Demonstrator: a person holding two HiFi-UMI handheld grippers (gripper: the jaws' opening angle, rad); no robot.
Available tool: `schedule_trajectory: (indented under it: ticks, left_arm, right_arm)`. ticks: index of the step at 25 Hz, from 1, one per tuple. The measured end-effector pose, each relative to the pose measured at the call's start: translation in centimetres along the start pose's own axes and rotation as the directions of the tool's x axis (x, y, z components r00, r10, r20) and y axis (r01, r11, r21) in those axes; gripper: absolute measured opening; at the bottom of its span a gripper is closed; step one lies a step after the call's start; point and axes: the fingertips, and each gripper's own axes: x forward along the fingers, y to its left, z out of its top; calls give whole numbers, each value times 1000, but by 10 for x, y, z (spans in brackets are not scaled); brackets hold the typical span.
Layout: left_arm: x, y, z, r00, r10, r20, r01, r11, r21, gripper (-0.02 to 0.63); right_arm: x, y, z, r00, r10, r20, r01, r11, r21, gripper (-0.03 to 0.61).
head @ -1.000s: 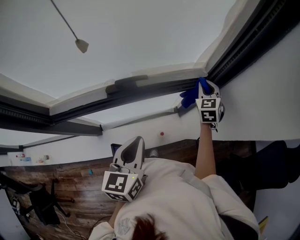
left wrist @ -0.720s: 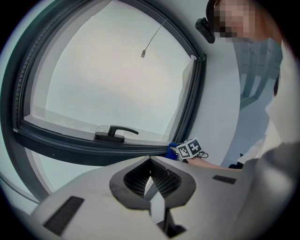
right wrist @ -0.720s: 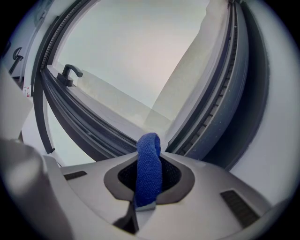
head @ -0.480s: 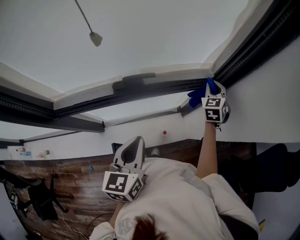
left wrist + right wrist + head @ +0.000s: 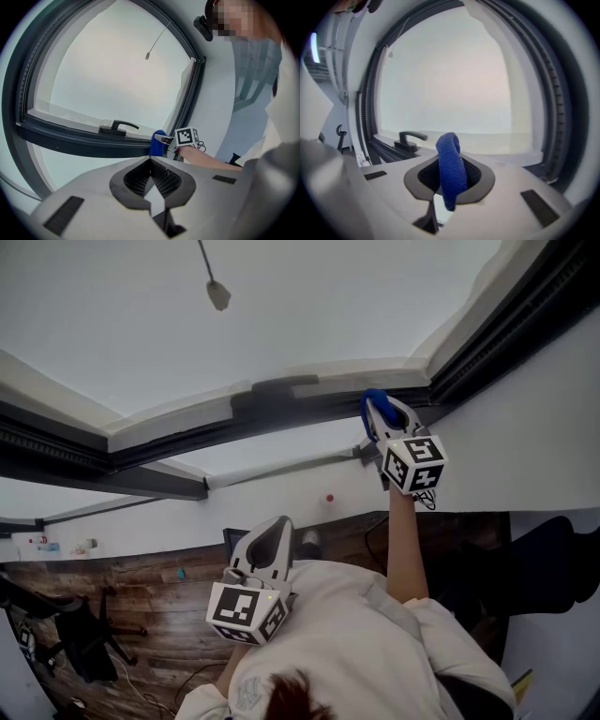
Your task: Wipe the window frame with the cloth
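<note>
The place is an indoor room, an office or home workroom by its look. A large window with a dark window frame (image 5: 281, 416) and a lever handle (image 5: 117, 125) stands just ahead of the right gripper (image 5: 378, 409), set in plain white walls (image 5: 525, 446). Beneath the left gripper (image 5: 275, 524) lies a dark wood-plank floor (image 5: 141, 601), with a desk chair (image 5: 80, 643) well off to that gripper's left.

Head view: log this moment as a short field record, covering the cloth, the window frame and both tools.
right tool: shut on blue cloth, raised to the window
cloth position: by the dark window frame near its corner; contact unclear
handle: on the frame, left of the cloth
left tool: shut, empty, held low by the person's chest
</note>
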Motion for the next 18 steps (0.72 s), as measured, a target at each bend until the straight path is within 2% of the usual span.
schedule_trajectory:
  ticks: [3,8,10,13,18]
  left_arm:
    - [-16,10,-1,1000,16,3,-16,1000,-6,5]
    - [-51,35,3,997,73,29,-72,997,-25,5]
    - [-65,47,6,994,98,39,-97,995,-27,5]
    - [-84,63,8,991,125,48,-124,992,-32,5]
    - [-92,78,12,991,120,62,-117,992,-44,6]
  right_arm:
    - [22,70,11,992,126,7,-126,991,-52,49]
    - [54,165,-5,960,266,-86,-276,953,-124,49]
    - [66,186,-15,951,282,-131,-298,945,-134,49]
    - [76,200,-32,946,262,-191,-292,945,-146,49]
    - [88,201,-35,952,219,-212,-258,950,-178,49]
